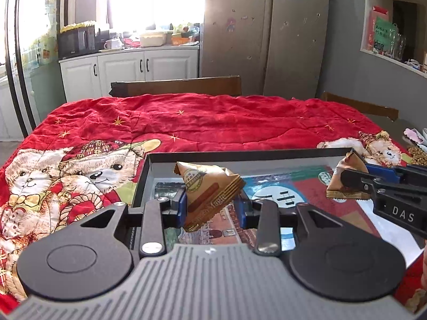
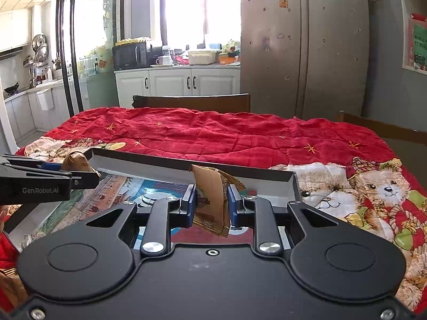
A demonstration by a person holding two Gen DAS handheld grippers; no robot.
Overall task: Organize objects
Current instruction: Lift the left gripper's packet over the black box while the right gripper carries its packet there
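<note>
My left gripper (image 1: 212,208) is shut on a brown snack packet (image 1: 208,189), held upright above a shallow black box (image 1: 240,156) with a printed picture on its floor. My right gripper (image 2: 210,205) is shut on a second brown snack packet (image 2: 212,200), also over the box (image 2: 186,164). In the left wrist view the right gripper (image 1: 355,180) enters from the right edge with its packet (image 1: 347,168) over the box's right end. From the right wrist view, the left gripper (image 2: 80,173) shows at the left edge with its packet (image 2: 77,162) near the box's far left corner.
The box lies on a red quilt (image 1: 213,122) with teddy bear prints that covers the table. Dark wooden chair backs (image 1: 176,86) stand behind the far edge. More packets (image 1: 417,153) lie at the table's right edge. White cabinets and a steel fridge (image 1: 264,32) stand beyond.
</note>
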